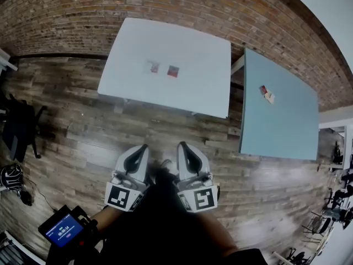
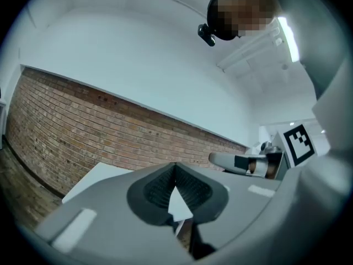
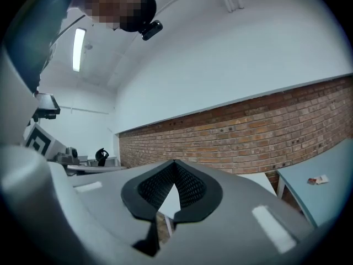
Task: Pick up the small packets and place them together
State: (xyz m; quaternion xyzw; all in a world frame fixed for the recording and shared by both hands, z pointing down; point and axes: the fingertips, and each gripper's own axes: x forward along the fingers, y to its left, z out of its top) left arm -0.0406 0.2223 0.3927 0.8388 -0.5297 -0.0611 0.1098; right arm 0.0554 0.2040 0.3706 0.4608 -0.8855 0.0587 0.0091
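**Two clenched tools held side by side, small packets on the surfaces ahead**

Seen from above, a person holds the left tool [image 1: 144,148] and the right tool [image 1: 182,145] close together over a wooden floor [image 1: 77,142], both pointing forward. Each tool's own camera shows its two dark ribbed jaws pressed together at the tips, clenched with nothing gripped between them. The square-marker cubes sit at the rear of each tool, nearest the person.

Straight ahead of both tools, well apart from them, stands a white surface [image 1: 165,40]. Two packets lie on it near each other but not touching – a pale packet [image 1: 153,67] ahead of the left tool and a red packet [image 1: 173,71] just to its right.

Ahead and off to the right of the right tool stands a blue-grey surface [image 1: 287,128]. Near its far end lie a small red packet [image 1: 263,89] and a small white packet [image 1: 269,97], right against each other. The right tool's camera also catches this pair, low on its right side.

A brick wall [image 1: 110,4] runs behind both surfaces. Behind and left of the left tool, a small device with a lit blue screen [image 1: 62,229] sits by the person's arm.
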